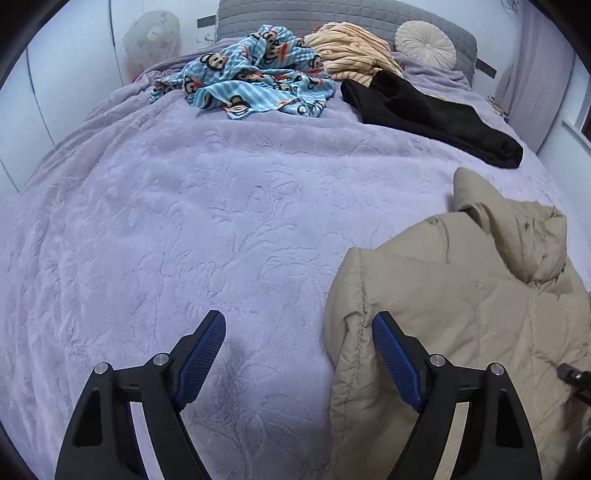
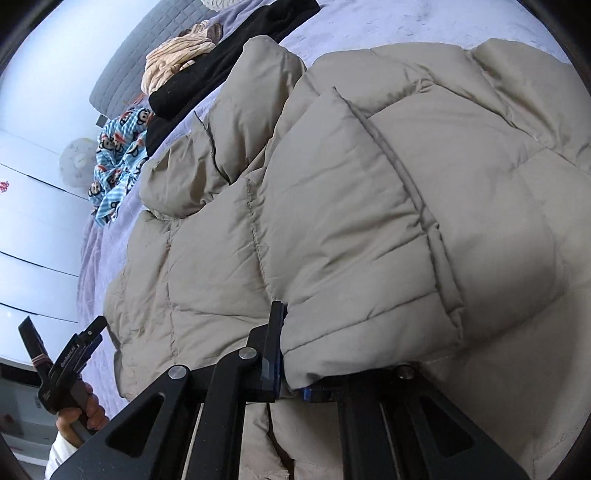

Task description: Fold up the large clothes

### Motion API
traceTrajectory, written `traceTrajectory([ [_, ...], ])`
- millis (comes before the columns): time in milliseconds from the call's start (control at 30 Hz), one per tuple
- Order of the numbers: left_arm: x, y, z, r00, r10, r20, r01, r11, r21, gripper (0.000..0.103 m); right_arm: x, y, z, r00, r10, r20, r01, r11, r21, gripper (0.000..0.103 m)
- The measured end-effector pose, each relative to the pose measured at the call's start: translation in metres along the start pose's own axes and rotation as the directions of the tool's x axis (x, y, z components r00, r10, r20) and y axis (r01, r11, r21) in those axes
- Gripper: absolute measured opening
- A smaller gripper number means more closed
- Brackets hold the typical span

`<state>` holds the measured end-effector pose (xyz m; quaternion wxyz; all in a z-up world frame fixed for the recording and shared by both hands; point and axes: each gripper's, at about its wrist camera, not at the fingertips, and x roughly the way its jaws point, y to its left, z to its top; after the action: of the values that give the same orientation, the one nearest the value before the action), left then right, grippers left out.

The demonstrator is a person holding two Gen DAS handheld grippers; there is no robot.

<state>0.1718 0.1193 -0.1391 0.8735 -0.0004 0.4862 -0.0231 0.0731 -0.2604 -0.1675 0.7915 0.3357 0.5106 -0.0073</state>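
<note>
A beige puffer jacket (image 1: pixel 461 317) lies on the lavender bed cover (image 1: pixel 221 221) at the right, hood toward the headboard. My left gripper (image 1: pixel 299 332) is open and empty, low over the cover, with its right finger (image 1: pixel 395 358) against the jacket's left edge. In the right wrist view the jacket (image 2: pixel 351 192) fills the frame. My right gripper (image 2: pixel 291 343) has its jaws around a thick fold of the jacket's edge; the right finger is hidden under the fabric. The left gripper also shows in this view (image 2: pixel 66 362), held in a hand.
A blue monkey-print garment (image 1: pixel 255 74), a striped cream garment (image 1: pixel 351 48) and a black garment (image 1: pixel 432 114) lie near the grey headboard (image 1: pixel 332 14). A round cushion (image 1: pixel 424 44) rests there. White wardrobe doors (image 2: pixel 29 229) stand beside the bed.
</note>
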Motion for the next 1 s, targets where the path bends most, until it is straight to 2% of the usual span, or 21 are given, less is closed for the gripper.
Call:
traceTrajectory([
  [67,0.022,-0.009,-0.01,0.998,0.051,-0.049,-0.049,0.998,0.049,0.084,-0.008,-0.002,0.0,1.0,-0.009,-0.024,0.009,1.0,0.0,0.018],
  [133,0.03,-0.009,-0.017,0.998,0.042,-0.055,-0.041,0.999,0.014,0.084,-0.027,-0.007,-0.003,0.998,-0.067,-0.004,0.067,0.998,-0.008,0.024],
  [200,0.03,-0.007,-0.019,0.998,0.044,-0.054,-0.045,0.999,-0.024,0.084,-0.051,-0.013,-0.005,0.988,-0.147,0.054,0.146,0.989,0.01,0.024],
  [233,0.031,-0.006,-0.019,0.998,0.044,-0.055,-0.046,0.998,-0.034,0.084,-0.069,-0.016,-0.008,0.975,-0.198,0.105,0.197,0.98,0.023,0.024],
  [300,0.031,-0.007,-0.018,0.997,0.058,-0.056,-0.059,0.998,-0.02,0.084,-0.09,-0.014,-0.007,0.956,-0.235,0.176,0.239,0.971,-0.004,0.024],
  [400,0.011,-0.007,-0.008,0.995,0.09,-0.028,-0.091,0.996,-0.012,0.084,-0.099,0.002,0.003,0.961,-0.194,0.195,0.217,0.971,-0.103,0.024],
  [467,-0.013,-0.005,-0.002,0.998,0.054,0.031,-0.054,0.998,-0.027,0.084,-0.094,0.015,0.012,0.967,-0.166,0.193,0.2,0.965,-0.172,0.024],
  [533,-0.027,-0.008,0.001,0.998,0.033,0.049,-0.032,0.999,-0.014,0.084,-0.084,0.026,0.023,0.977,-0.124,0.171,0.162,0.961,-0.224,0.024],
  [600,-0.028,-0.015,-0.003,1.0,0.014,0.027,-0.014,1.0,0.004,0.084,-0.068,0.038,0.032,0.982,-0.113,0.154,0.151,0.951,-0.27,0.024],
  [667,-0.019,-0.026,-0.016,0.999,0.035,-0.013,-0.034,0.998,0.046,0.084,-0.044,0.043,0.044,0.986,-0.111,0.123,0.144,0.941,-0.306,0.024],
  [733,-0.005,-0.033,-0.035,0.997,0.057,-0.056,-0.053,0.996,0.07,0.084,-0.02,0.042,0.049,0.982,-0.159,0.105,0.185,0.928,-0.324,0.024],
  [800,0.003,-0.035,-0.051,0.997,0.043,-0.072,-0.039,0.998,0.055,0.085,-0.002,0.026,0.047,0.978,-0.191,0.083,0.208,0.929,-0.306,0.018],
  [867,0.007,-0.036,-0.056,0.997,0.042,-0.064,-0.039,0.998,0.044,0.086,0.002,0.009,0.044,0.98,-0.184,0.08,0.2,0.935,-0.294,0.009],
  [1000,0.004,-0.039,-0.05,0.995,0.067,-0.075,-0.063,0.997,0.052,0.086,-0.011,0.0,0.04,0.984,-0.154,0.088,0.174,0.942,-0.287,0.007],
])
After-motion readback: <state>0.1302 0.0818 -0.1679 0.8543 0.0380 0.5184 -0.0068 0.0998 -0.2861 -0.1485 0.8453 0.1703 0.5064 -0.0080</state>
